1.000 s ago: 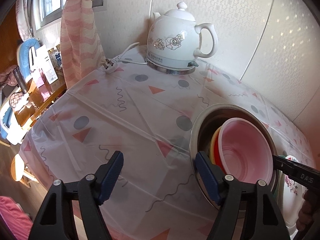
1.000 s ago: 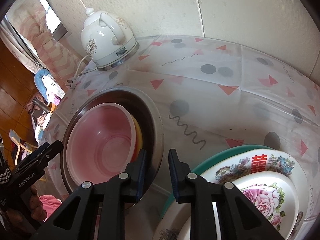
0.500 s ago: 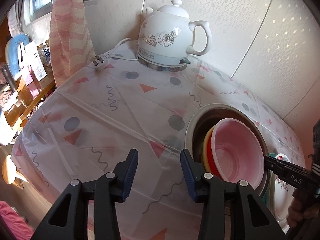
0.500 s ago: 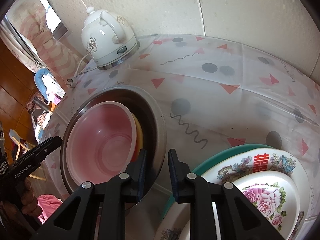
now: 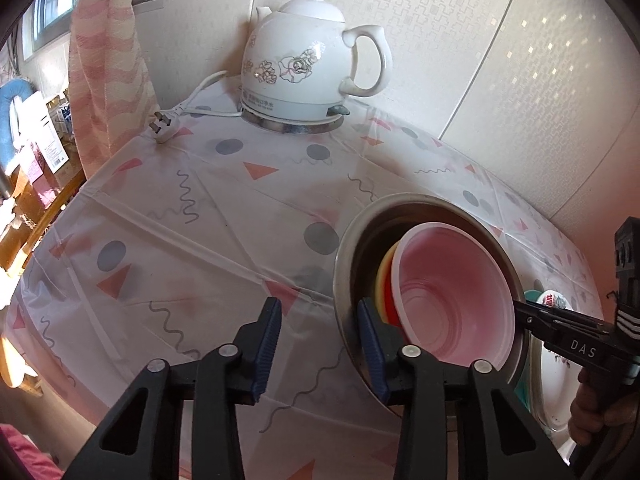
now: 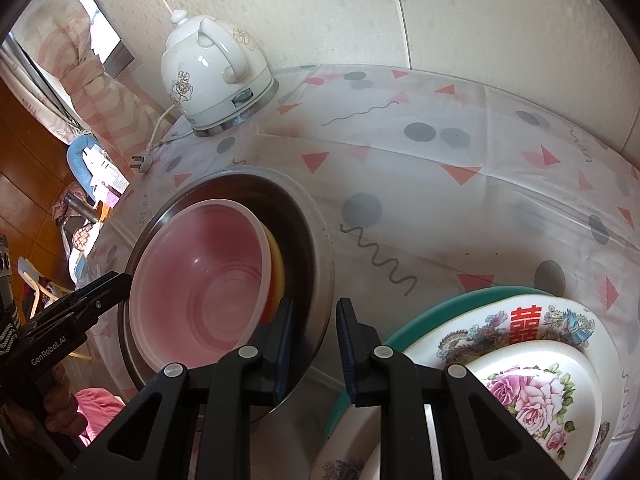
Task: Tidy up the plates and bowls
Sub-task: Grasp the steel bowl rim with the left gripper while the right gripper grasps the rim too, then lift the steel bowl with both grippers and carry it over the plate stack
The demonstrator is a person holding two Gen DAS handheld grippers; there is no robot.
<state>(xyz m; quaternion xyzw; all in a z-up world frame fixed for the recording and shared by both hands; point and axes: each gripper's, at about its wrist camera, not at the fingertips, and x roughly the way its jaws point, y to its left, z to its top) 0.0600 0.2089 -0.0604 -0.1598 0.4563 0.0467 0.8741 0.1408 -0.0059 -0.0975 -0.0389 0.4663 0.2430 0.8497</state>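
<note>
A steel bowl point(image 5: 352, 240) point(image 6: 320, 256) sits on the patterned tablecloth. Inside it are nested a pink plastic bowl point(image 5: 452, 300) point(image 6: 200, 280), a red one and a yellow one point(image 5: 382, 280). My left gripper point(image 5: 318, 336) straddles the steel bowl's near rim, one finger inside and one outside, with a gap between the pads. My right gripper point(image 6: 314, 340) straddles the opposite rim the same way, its jaws narrowly apart. Stacked floral plates point(image 6: 520, 344) on a green plate point(image 6: 436, 312) lie to the right.
A white ceramic kettle point(image 5: 308, 68) point(image 6: 212, 76) stands at the back by the wall, its cord and plug point(image 5: 164, 128) on the cloth. A pink curtain point(image 5: 108, 60) hangs at the left. The table edge drops off at the left and front.
My left gripper has narrowed from wide open and moved forward, its right finger now inside the steel bowl's rim. The right gripper has barely moved.
</note>
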